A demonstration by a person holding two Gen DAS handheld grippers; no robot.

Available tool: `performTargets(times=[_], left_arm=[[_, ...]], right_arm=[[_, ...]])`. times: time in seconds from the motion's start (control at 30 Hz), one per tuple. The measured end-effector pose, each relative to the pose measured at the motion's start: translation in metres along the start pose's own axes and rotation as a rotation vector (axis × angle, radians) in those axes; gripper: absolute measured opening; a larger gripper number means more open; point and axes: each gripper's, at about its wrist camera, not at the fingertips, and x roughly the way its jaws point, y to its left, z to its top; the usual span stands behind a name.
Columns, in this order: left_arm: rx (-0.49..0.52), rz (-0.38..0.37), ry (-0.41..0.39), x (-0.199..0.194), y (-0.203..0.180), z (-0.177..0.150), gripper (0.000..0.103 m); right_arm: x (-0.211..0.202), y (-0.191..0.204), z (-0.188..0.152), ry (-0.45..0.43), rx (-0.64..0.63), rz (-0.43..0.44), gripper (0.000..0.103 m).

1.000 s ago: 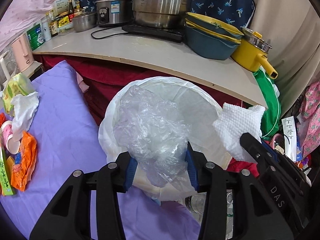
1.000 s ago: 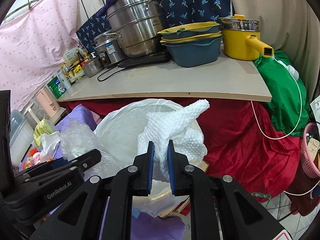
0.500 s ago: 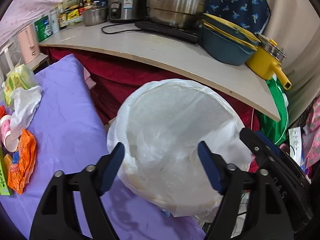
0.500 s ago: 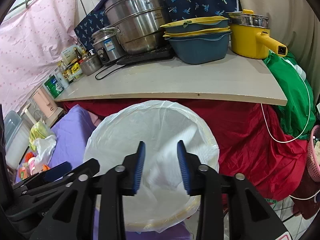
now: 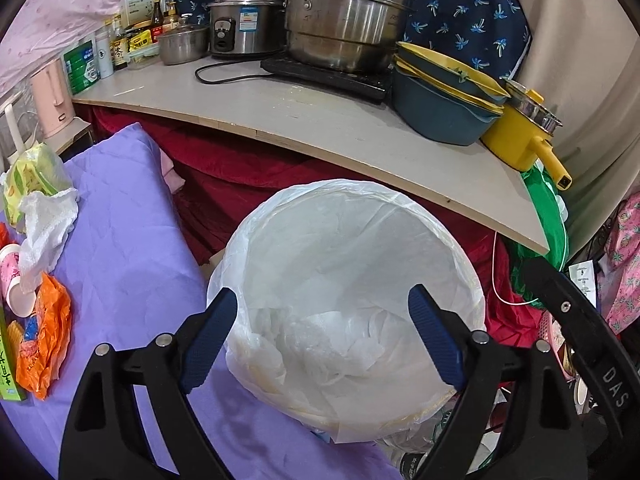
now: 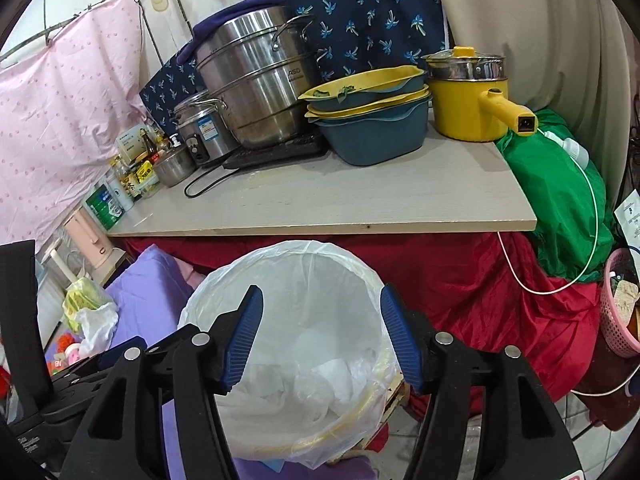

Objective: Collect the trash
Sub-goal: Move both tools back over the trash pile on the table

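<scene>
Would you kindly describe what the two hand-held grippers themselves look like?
Both look alike. The left hand-held gripper and the right hand-held gripper each have a matte black plastic frame with silver round fasteners and two fingers faced with ribbed dark-blue pads. White lettering marks the black bodies. No hands, sleeves or gripper cables show.

bin liner: thin translucent plastic, crinkled | behind bin: shelf matt pale wood; pots shiny steel | left of bin: purple cloth, creased, matt
</scene>
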Motion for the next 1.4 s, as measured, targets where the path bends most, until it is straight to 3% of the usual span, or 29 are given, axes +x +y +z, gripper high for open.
performTargets(times=[0.23,0.57,0.97,1.4], left_arm=[[-0.044,0.015,-0.022,-0.019,0.015,-0.004,0.083],[-0.124,0.162,-0.043,-0.060,0.075,-0.041,0.083],[-0.280,0.332,-0.038,-0.114,0.173,-0.094,0.083],[-0.487,0.454,-0.053,-0.166,0.277,-0.141,0.084]], right_arm=[[-0.013,0.006,-0.004,-0.004,-0.018,0.009,0.061],[-0.025,0.047,-0.030,0.033,-0.091,0.084,0.062],[-0.030,0.138,-0.084,0.126,-0.227,0.209,0.062],[-0.022,0.235,-0.127,0.221,-0.358,0.334,0.062]])
